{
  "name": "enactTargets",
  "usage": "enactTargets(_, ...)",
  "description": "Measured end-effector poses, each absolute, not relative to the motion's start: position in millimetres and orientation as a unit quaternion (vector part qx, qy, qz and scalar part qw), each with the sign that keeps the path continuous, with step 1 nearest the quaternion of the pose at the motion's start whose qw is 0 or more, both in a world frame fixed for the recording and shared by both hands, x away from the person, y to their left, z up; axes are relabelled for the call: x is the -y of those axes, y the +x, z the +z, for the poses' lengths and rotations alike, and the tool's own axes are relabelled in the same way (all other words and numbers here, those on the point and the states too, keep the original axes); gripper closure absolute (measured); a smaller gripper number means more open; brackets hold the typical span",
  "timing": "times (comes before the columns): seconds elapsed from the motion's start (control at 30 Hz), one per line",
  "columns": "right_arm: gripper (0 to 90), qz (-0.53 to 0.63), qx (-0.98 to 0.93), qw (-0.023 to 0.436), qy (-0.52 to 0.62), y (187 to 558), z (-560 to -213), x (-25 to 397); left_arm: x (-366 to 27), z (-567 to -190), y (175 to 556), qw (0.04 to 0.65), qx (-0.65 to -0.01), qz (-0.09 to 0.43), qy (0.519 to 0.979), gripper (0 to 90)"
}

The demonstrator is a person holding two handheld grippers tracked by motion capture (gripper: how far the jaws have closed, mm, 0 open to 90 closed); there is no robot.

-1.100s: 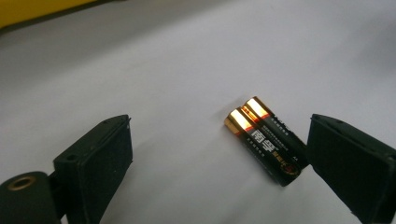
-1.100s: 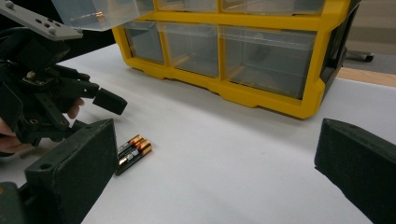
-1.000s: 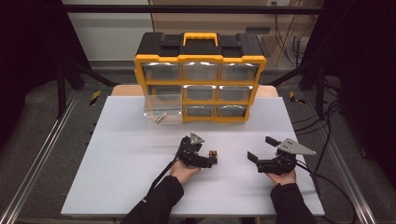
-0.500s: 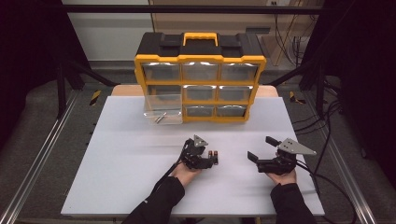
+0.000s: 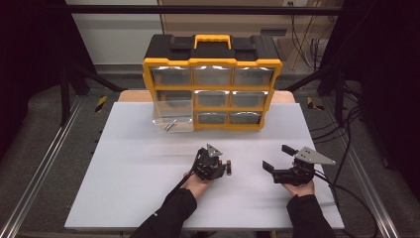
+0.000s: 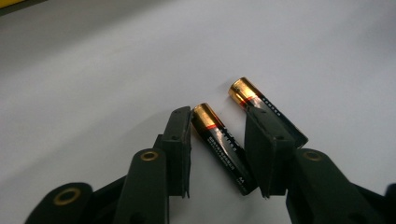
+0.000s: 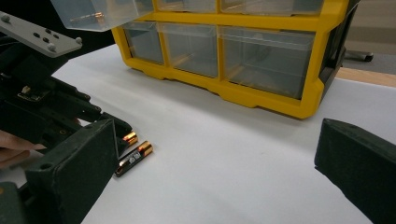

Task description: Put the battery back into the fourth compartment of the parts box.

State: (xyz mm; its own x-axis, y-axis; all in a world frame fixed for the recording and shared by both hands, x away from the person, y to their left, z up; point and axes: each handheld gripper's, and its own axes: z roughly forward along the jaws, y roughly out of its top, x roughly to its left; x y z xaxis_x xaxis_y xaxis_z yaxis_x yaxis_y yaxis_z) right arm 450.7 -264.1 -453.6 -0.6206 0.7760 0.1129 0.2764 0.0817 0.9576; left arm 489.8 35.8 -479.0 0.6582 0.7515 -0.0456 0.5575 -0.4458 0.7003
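Observation:
Two black-and-gold AA batteries lie side by side on the white table (image 5: 124,163), just right of my left gripper (image 5: 221,167). In the left gripper view, one battery (image 6: 222,144) lies between the jaws of my left gripper (image 6: 217,116). The gripper is open and low over the table. The other battery (image 6: 254,97) is partly behind the right jaw. My right gripper (image 5: 275,157) hovers to the right, wide open and holding nothing. The right gripper view looks between its jaws (image 7: 215,154) at both batteries (image 7: 134,157) and the left gripper (image 7: 46,107).
A yellow and black drawer organizer (image 5: 213,82) with clear drawers stands at the back of the table. Its middle-left drawer (image 5: 172,116) is pulled out, with a small item (image 5: 171,125) inside. Cables trail off the table's right side (image 5: 341,183).
My left gripper has shifted slightly right and nearer, coming down around a battery. The right gripper has stayed put.

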Motion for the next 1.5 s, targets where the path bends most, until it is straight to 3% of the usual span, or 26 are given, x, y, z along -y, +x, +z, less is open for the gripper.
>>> enactTargets(0.43, 0.1, 0.565, -0.701, 0.222, 0.376, 450.7, -453.4, 264.3, -35.6, -475.7, 489.8, 0.331, -0.384, 0.144, 0.85, 75.6)
enactTargets(1.0, 0.2, 0.565, -0.7, 0.219, 0.378, 450.0, -452.8, 264.5, -43.4, -467.2, 489.7, 0.345, -0.371, 0.129, 0.852, 76.1)
enactTargets(1.5, 0.2, 0.566, -0.699, 0.218, 0.378, 449.9, -452.8, 264.4, -74.3, -438.4, 482.4, 0.379, -0.364, 0.128, 0.841, 76.1)
